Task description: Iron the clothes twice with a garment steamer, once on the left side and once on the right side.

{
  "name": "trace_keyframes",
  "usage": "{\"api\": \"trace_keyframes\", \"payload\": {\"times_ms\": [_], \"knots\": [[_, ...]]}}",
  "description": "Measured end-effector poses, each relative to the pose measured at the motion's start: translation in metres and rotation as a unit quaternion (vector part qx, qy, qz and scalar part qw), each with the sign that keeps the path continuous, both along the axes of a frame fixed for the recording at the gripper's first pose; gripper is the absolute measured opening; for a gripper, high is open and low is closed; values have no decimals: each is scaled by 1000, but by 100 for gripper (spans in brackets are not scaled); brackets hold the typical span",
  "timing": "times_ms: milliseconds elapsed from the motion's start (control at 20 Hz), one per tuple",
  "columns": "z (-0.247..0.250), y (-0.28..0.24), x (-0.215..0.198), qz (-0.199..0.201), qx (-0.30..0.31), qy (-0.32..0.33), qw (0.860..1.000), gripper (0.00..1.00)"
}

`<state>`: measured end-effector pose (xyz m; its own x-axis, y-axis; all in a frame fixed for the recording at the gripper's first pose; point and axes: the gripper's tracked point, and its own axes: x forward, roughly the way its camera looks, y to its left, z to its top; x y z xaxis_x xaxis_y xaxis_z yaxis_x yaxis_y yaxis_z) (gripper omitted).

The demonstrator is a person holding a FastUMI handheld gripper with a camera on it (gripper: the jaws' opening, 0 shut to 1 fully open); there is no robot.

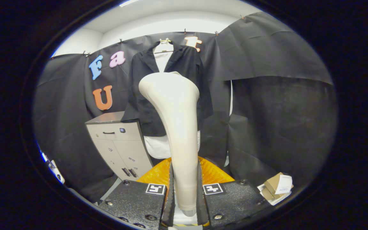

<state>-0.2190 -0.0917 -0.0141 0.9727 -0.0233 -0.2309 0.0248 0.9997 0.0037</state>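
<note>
Gripper view shows the gripper [184, 191] closed on the handle of the garment steamer [176, 127], with both fingers [170, 191] pressing on the cream handle from left and right. The steamer stands upright between them, and its wide head is in front of the black jacket [145, 95], which hangs on a hanger [164, 41] on the far wall over a white shirt [162, 59]. I judge that the steamer is already picked up and is being carried toward the clothes, with no pass clearly begun; I cannot tell whether the head touches the cloth. The next move probably needs the head brought to one side of the jacket and drawn along it, then the same on the other side. A grey cabinet [120, 143] stands left of the jacket. Cardboard boxes [275, 188] lie near on the right; their label is too small to read, and the fingers carry only square markers [156, 188], not words.
</note>
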Motion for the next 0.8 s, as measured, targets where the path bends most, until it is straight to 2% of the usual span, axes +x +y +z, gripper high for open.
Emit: {"api": "trace_keyframes", "payload": {"times_ms": [400, 800], "knots": [[27, -10, -32, 40, -5, -24, 999, 30], [27, -17, -36, 54, -1, -27, 998, 30]]}}
